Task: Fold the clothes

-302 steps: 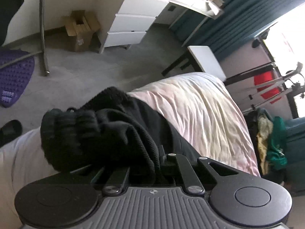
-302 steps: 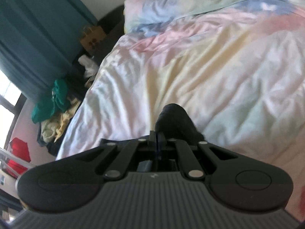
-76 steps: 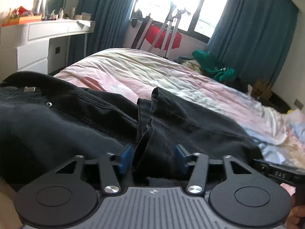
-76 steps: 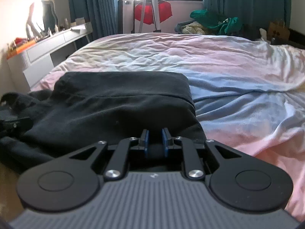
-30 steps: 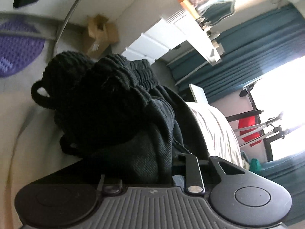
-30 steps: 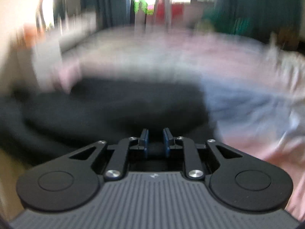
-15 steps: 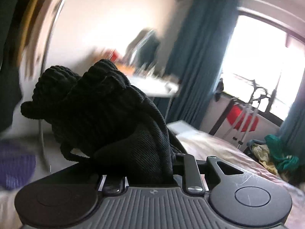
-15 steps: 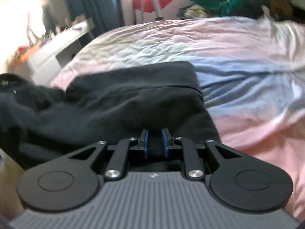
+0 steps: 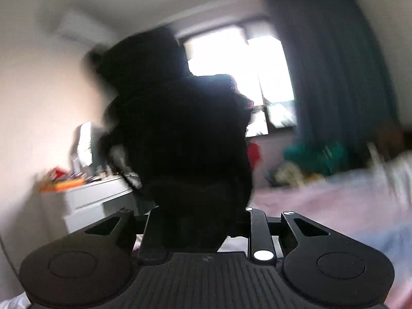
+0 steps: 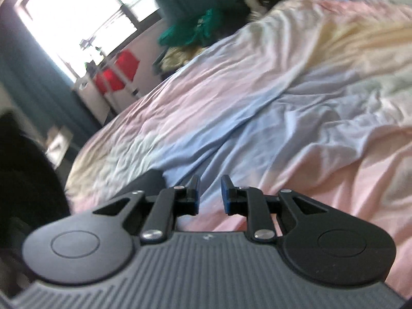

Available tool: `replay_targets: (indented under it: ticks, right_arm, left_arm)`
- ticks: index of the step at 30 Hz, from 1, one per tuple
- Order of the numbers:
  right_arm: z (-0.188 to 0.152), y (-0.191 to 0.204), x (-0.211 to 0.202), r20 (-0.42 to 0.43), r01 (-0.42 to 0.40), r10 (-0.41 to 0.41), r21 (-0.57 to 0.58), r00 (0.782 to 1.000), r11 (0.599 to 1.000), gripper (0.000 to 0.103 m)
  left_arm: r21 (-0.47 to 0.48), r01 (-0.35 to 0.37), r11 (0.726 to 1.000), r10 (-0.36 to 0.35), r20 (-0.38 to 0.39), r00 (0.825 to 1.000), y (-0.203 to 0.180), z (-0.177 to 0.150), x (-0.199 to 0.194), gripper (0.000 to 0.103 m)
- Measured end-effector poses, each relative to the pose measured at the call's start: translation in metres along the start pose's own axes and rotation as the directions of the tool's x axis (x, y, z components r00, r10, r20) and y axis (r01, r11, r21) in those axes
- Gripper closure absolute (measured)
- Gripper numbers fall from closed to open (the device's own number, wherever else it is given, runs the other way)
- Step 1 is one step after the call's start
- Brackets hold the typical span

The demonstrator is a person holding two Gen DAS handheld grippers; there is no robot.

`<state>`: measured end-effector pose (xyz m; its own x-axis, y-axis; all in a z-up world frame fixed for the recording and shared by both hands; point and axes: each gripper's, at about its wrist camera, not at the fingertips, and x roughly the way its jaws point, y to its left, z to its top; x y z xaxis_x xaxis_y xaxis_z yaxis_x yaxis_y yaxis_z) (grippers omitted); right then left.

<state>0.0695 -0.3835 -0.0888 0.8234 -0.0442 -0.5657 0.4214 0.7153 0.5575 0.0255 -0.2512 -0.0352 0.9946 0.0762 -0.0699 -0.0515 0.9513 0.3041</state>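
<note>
My left gripper (image 9: 203, 221) is shut on a bundle of black clothing (image 9: 180, 134) and holds it up in the air; the cloth fills the middle of the left wrist view and hides the fingertips. My right gripper (image 10: 209, 197) is open and empty, low over the pastel duvet (image 10: 270, 108). A corner of folded black cloth (image 10: 148, 182) lies on the bed just left of its left finger. More black cloth (image 10: 23, 180) hangs at the far left of the right wrist view.
A white dresser (image 9: 95, 200) with clutter stands at the left wall. A bright window (image 9: 239, 77) and dark teal curtains (image 9: 332, 77) are behind the bed. A green and yellow clothes pile (image 10: 190, 36) and a red item (image 10: 121, 69) sit beyond the bed.
My right gripper has opened, let go of the black garment and swung right over the bare duvet. My left gripper has lifted its black bundle higher and turned toward the window.
</note>
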Motion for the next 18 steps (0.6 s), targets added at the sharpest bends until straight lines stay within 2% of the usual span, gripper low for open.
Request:
replay_targets:
  ticks: [2, 4, 6, 8, 9, 12, 15, 18]
  right_arm:
    - [0.002, -0.011, 0.006, -0.018, -0.017, 0.017, 0.050, 1.000, 0.999, 0.082]
    - [0.001, -0.017, 0.013, -0.036, -0.041, 0.044, 0.068, 0.998, 0.997, 0.082]
    - [0.001, -0.017, 0.018, -0.047, -0.071, 0.075, 0.073, 0.996, 0.995, 0.082]
    - [0.002, -0.016, 0.021, -0.055, -0.117, 0.123, 0.097, 0.991, 0.988, 0.082]
    - [0.002, -0.016, 0.022, -0.057, -0.140, 0.146, 0.110, 0.988, 0.984, 0.082]
    - [0.002, -0.016, 0.024, -0.062, -0.207, 0.218, 0.154, 0.974, 0.966, 0.082]
    - [0.002, -0.017, 0.023, -0.065, -0.242, 0.260, 0.206, 0.963, 0.948, 0.081]
    - [0.004, -0.018, 0.017, -0.054, -0.278, 0.301, 0.253, 0.952, 0.927, 0.075]
  left_arm:
    - [0.110, 0.050, 0.993, -0.046, -0.038, 0.998, -0.031, -0.021, 0.002, 0.073]
    - [0.211, 0.104, 0.972, -0.089, -0.082, 0.993, -0.059, -0.041, 0.004, 0.070]
    - [0.286, 0.110, 0.952, -0.092, -0.078, 0.993, -0.075, -0.048, -0.001, 0.069]
    - [0.299, 0.120, 0.947, -0.102, -0.078, 0.992, -0.069, -0.048, -0.007, 0.066]
    - [0.307, 0.145, 0.940, -0.122, -0.094, 0.988, -0.065, -0.045, -0.006, 0.058]
    - [0.336, 0.213, 0.918, -0.177, -0.135, 0.975, -0.051, -0.038, -0.008, 0.022]
    - [0.314, 0.308, 0.898, -0.252, -0.209, 0.945, -0.010, -0.045, -0.012, 0.018]
    - [0.294, 0.322, 0.900, -0.258, -0.236, 0.937, 0.016, -0.042, -0.026, 0.012]
